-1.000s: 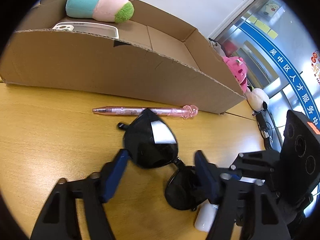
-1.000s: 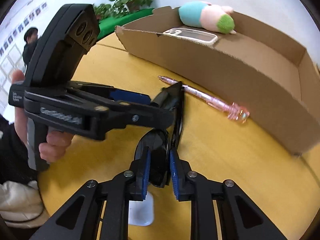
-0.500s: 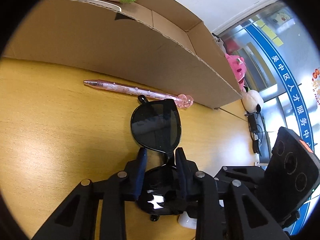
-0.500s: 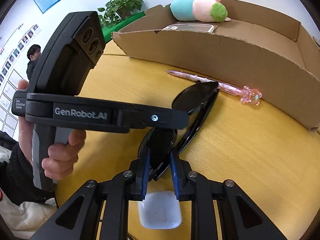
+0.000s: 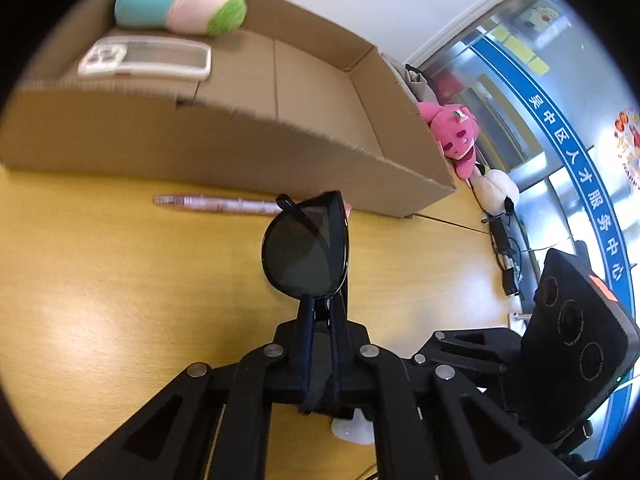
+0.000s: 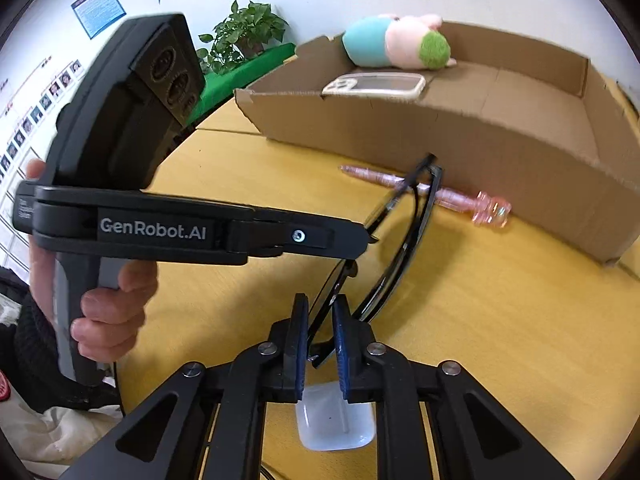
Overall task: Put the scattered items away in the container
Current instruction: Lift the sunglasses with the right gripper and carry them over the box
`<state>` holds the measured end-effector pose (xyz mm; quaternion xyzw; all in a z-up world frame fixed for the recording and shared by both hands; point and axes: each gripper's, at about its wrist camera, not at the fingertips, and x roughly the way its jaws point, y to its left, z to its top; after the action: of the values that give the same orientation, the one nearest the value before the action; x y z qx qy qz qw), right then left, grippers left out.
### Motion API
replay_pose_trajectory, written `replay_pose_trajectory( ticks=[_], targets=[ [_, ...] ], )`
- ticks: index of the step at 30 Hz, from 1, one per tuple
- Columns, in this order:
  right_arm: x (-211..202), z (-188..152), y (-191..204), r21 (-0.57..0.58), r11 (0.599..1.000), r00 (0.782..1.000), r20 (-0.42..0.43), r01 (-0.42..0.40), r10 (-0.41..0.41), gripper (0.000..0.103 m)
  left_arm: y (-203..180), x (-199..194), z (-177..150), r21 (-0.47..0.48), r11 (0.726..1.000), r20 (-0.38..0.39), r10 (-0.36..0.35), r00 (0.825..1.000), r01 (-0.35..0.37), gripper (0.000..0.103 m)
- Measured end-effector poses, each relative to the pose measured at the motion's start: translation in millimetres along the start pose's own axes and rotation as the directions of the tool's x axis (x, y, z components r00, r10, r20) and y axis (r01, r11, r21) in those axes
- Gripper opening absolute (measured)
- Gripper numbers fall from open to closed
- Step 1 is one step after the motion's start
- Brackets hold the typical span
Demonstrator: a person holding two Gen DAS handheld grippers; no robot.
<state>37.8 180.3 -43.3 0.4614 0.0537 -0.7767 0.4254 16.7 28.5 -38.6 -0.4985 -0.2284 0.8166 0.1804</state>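
Observation:
Black sunglasses (image 5: 306, 252) are held above the yellow table by both grippers. My left gripper (image 5: 322, 316) is shut on them near the bridge; one lens stands upright ahead of it. My right gripper (image 6: 320, 320) is shut on the other lens of the sunglasses (image 6: 404, 240). The left gripper's body (image 6: 192, 228) crosses the right wrist view. The cardboard box (image 5: 224, 140) stands behind, holding a plush toy (image 5: 180, 0) and a phone case (image 5: 148, 58). A pink pen (image 5: 216, 204) lies on the table before the box wall; it also shows in the right wrist view (image 6: 448, 196).
A small white case (image 6: 336, 420) lies on the table under the right gripper. A pink plush (image 5: 456, 136) and a white plush (image 5: 496, 192) sit beyond the box's right end, with cables (image 5: 504, 248) nearby. A potted plant (image 6: 248, 36) stands behind the box.
The sunglasses have been lifted off the table and tilted upright. Both grippers rose with them, so the box interior now shows more.

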Motion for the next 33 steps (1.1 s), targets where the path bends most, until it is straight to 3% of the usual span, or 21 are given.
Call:
replay_pose_trajectory(
  ticks=[10, 18, 25, 33],
  targets=[
    [-3.8, 10.0, -2.7, -0.003, 1.0, 0.999, 0.021, 0.025, -0.025, 0.009, -4.6, -6.6, 8.2, -0.022, 1.0, 0.017, -0.007, 1.0, 0.007, 0.006],
    [-24.9, 49.7, 3.3, -0.043, 0.998, 0.994, 0.098, 0.05, -0.046, 0.008, -26.6, -41.6, 40.5, 0.034, 0.999, 0.094, 0.031, 0.995, -0.034, 0.006],
    [-48.0, 95.1, 1.5, -0.057, 0.997, 0.982, 0.185, 0.059, -0.047, 0.007, -53.2, -69.5, 86.1, 0.1, 0.993, 0.165, 0.049, 0.985, -0.066, 0.006],
    [-67.1, 162.1, -22.7, -0.027, 0.997, 0.962, 0.264, 0.076, -0.066, 0.006, -69.8, -83.8, 161.1, 0.182, 0.979, 0.214, 0.047, 0.976, -0.087, 0.006]
  ],
)
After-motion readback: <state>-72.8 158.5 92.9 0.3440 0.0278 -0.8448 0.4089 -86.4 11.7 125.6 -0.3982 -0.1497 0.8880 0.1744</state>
